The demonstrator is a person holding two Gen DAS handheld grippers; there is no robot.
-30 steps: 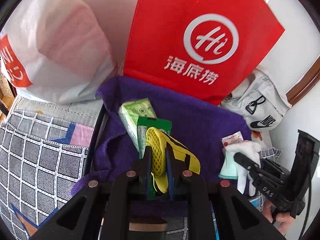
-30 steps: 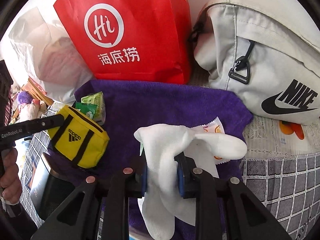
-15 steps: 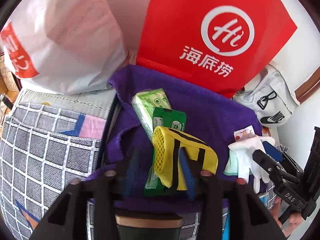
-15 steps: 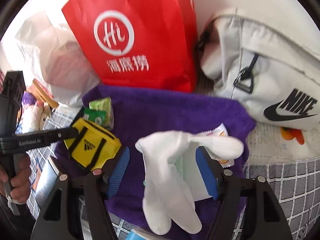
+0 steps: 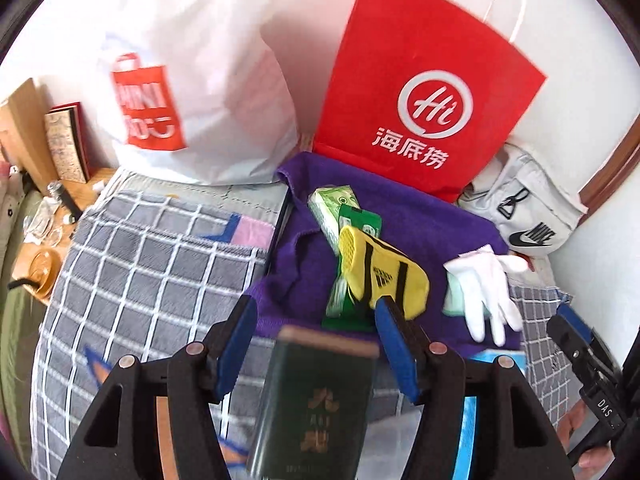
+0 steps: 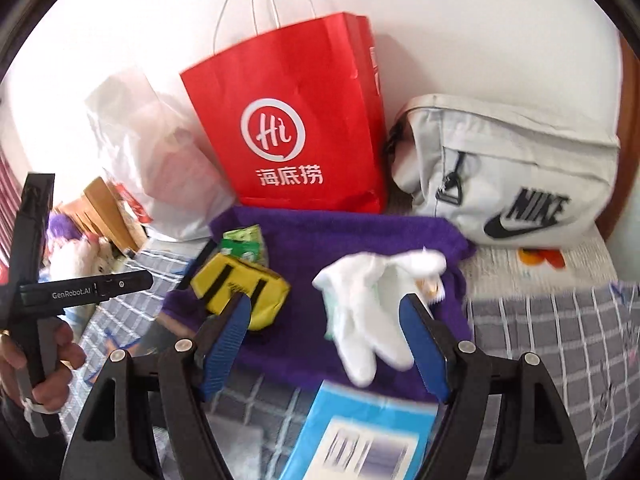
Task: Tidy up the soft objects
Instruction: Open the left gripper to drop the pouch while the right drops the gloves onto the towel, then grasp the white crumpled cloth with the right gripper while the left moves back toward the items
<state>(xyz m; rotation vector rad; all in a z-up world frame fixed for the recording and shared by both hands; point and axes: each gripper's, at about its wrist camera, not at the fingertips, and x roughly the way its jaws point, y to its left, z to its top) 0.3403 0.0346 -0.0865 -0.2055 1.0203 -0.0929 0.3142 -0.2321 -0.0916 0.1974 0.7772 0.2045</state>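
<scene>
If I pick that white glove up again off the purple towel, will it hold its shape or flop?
Probably flop: the white glove lies crumpled on the purple towel, its fingers splayed and bent. It looks like thin cloth, so likely light. Pushed, it would probably bunch up or drag the pale packet under it rather than slide cleanly.

Bright daylight — fisheye warp, motion blur

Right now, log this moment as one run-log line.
left tool: open, jaws just opened, empty | right tool: open, jaws just opened, empty | yellow pouch, white glove: on purple towel
</scene>
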